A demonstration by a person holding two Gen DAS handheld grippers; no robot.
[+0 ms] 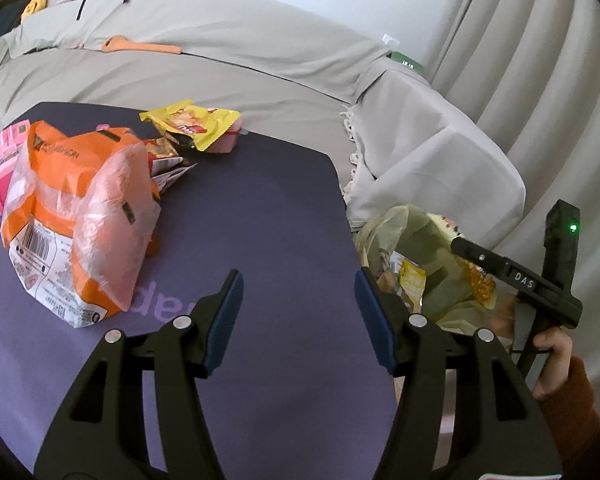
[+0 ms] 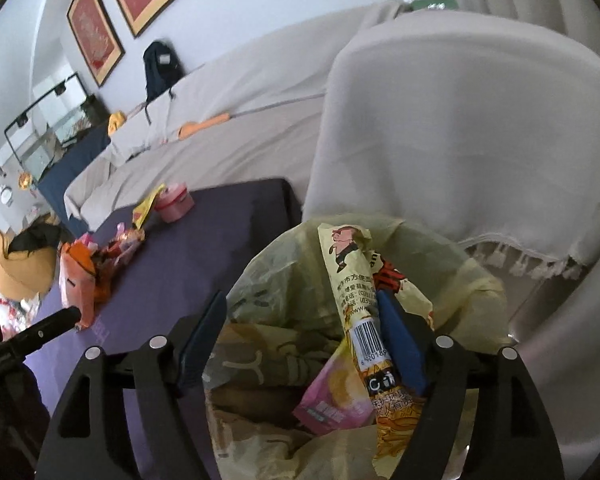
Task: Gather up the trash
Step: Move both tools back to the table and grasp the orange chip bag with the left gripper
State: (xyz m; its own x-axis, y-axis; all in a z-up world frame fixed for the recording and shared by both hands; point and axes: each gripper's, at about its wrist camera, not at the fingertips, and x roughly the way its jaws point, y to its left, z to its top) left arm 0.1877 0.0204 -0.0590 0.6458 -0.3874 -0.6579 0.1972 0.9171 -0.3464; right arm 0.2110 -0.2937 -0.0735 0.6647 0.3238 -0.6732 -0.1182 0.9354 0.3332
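My left gripper hangs open over the purple mat, nothing between its blue pads. To its left lies a crumpled orange snack bag, with a yellow wrapper farther back. My right gripper is open wide above the pale yellow trash bag, beside the mat's right edge. A long yellow wrapper with a barcode stands in the bag and leans on the right finger's pad; the left pad is clear of it. A pink packet lies in the bag below.
A pink box and a pink round container sit on the mat. A grey-covered sofa runs behind, and its draped armrest rises just past the trash bag. A hand in a rust sleeve holds the right gripper.
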